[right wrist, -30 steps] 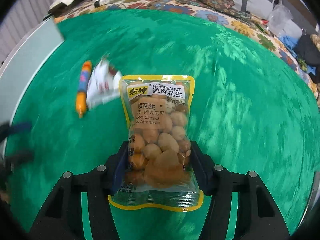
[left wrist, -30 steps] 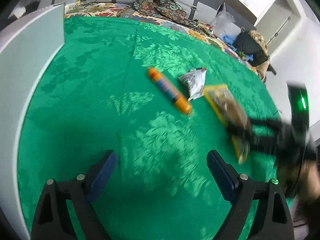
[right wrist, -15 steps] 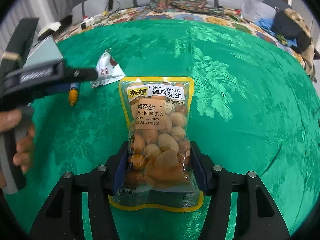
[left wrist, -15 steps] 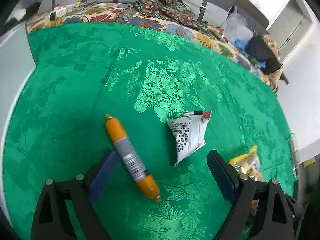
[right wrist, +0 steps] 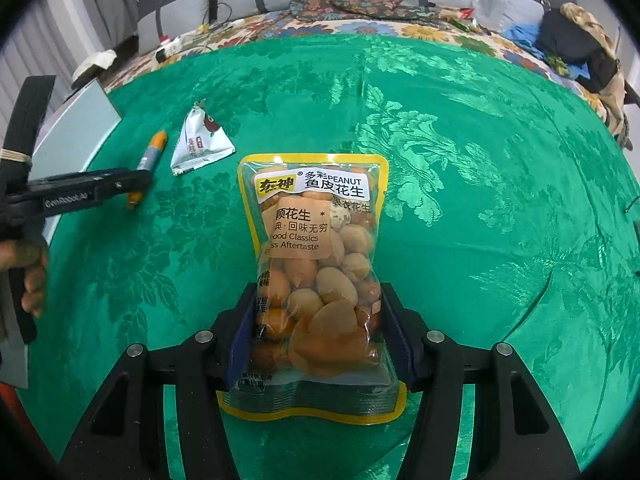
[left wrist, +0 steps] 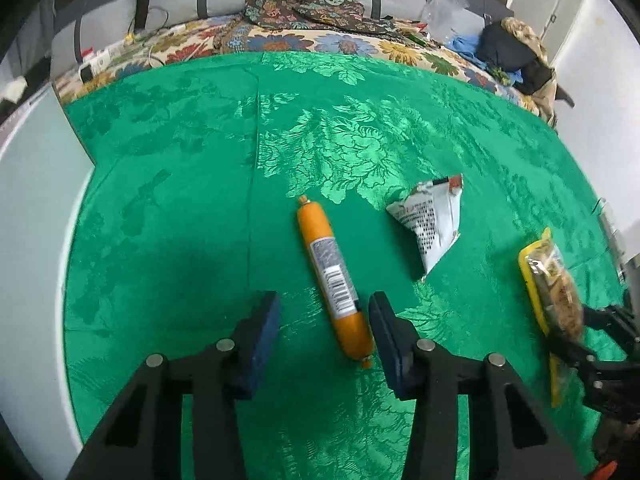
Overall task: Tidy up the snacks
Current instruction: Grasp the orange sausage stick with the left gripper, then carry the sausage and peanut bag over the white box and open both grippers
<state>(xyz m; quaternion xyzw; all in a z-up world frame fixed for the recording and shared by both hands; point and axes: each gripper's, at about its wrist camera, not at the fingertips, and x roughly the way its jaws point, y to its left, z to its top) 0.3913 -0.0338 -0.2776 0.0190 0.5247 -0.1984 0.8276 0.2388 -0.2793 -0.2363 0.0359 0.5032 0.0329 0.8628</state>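
Note:
An orange sausage stick point(left wrist: 332, 276) lies on the green cloth, its near end between the open jaws of my left gripper point(left wrist: 324, 332), close to the right pad. It also shows in the right wrist view point(right wrist: 150, 156). A white triangular snack packet point(left wrist: 434, 218) lies to its right, also seen from the right wrist point(right wrist: 200, 144). My right gripper point(right wrist: 318, 332) is shut on a yellow-edged peanut bag point(right wrist: 316, 248) and holds it over the cloth; the bag shows at the right of the left wrist view point(left wrist: 550, 292).
A pale grey box point(left wrist: 32, 216) stands at the left edge of the green-clothed table point(left wrist: 180, 184). Behind the table is a floral-covered bed point(left wrist: 304, 40) with clothes and bags. The left gripper body point(right wrist: 76, 196) shows in the right wrist view.
My left gripper has moved in over the sausage stick and its jaws have narrowed around the near end. The right gripper still holds the peanut bag, shifted little.

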